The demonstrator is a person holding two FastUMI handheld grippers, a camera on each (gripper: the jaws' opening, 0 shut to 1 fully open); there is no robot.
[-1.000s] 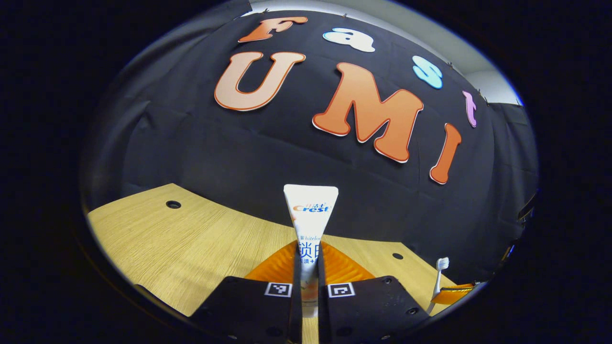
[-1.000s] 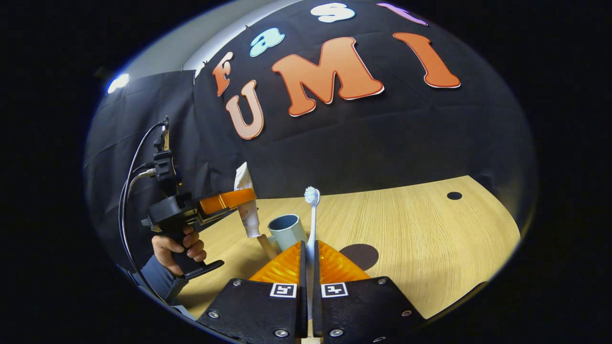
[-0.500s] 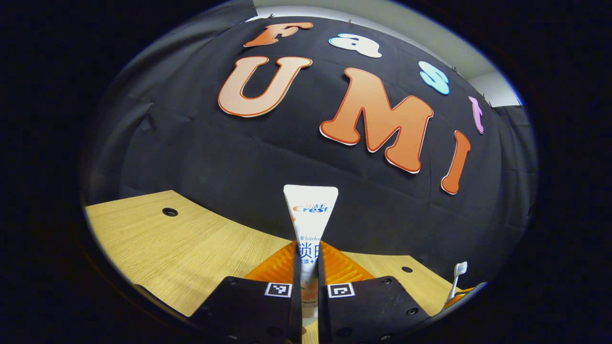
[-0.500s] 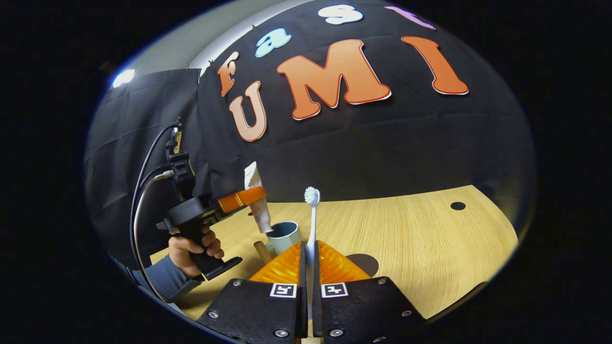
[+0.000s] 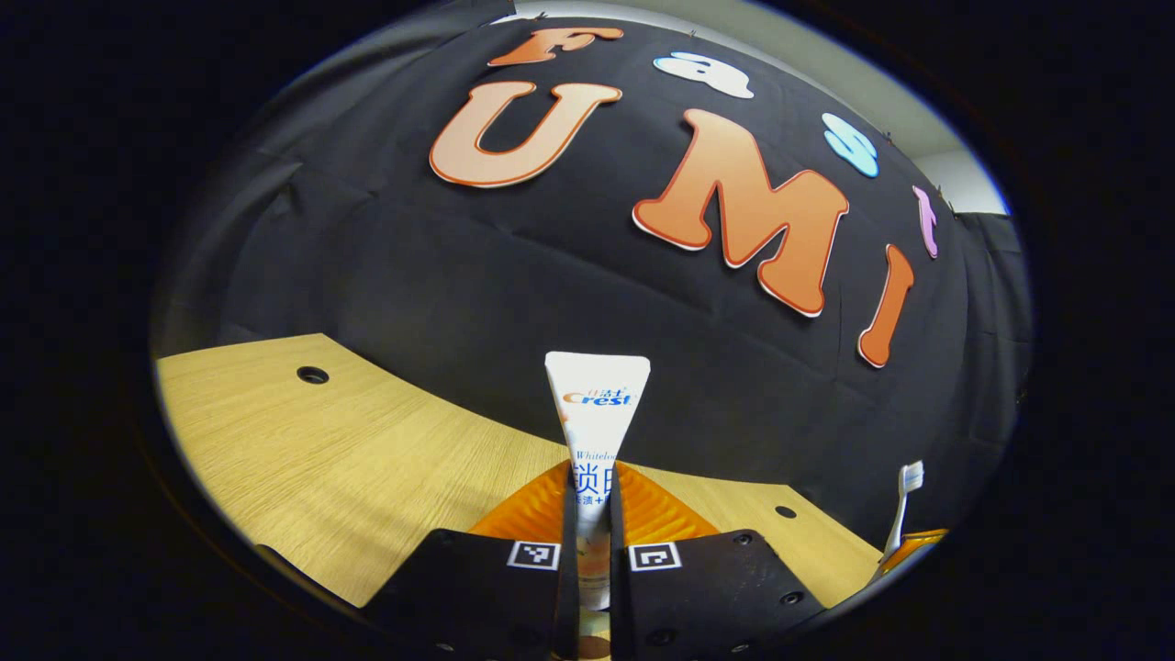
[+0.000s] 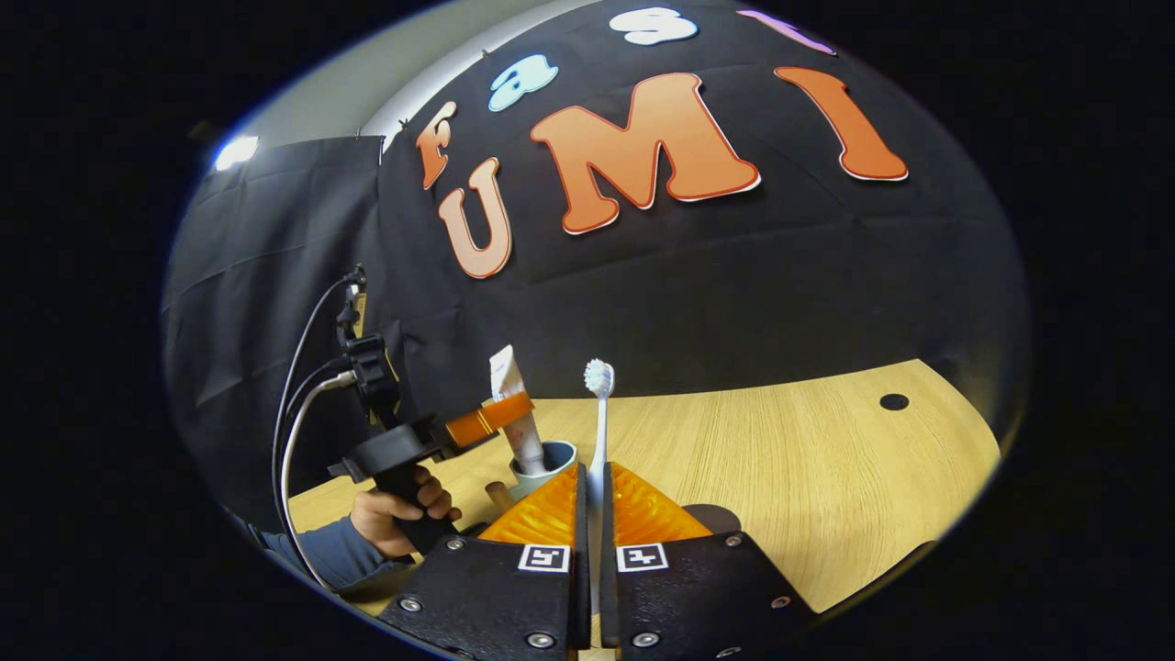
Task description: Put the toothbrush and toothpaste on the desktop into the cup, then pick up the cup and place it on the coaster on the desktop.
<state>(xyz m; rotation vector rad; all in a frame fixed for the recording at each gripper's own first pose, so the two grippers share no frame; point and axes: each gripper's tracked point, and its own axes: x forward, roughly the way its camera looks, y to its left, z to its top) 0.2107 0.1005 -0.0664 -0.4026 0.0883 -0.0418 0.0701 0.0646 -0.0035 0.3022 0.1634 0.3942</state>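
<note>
The wooden table (image 6: 780, 459) spreads pale and bare across the lower part of both views, with small round holes (image 5: 312, 375) near its far edge. In the right gripper view the left tool (image 6: 500, 415) shows at the left, held by a hand (image 6: 390, 519) on its black grip, with cables (image 6: 298, 431) looping up behind it; its orange fingers are clamped on the toothpaste tube (image 6: 519, 418), which stands nearly upright with its lower end inside the mouth of the blue-grey cup (image 6: 543, 456). The cup sits on the table just beyond the right tool's left finger, with a short wooden handle (image 6: 498, 496) at its near side. A dark round coaster (image 6: 705, 519) lies on the table just right of the right tool, partly hidden by it. The right tool (image 6: 592, 514) is closed on the white toothbrush (image 6: 599, 431), which stands upright with the bristle head on top. In the left gripper view the left tool (image 5: 587, 523) grips the toothpaste tube (image 5: 595, 431) between its pads, flat crimped end up; the toothbrush (image 5: 904, 505) shows at the far right edge.
</note>
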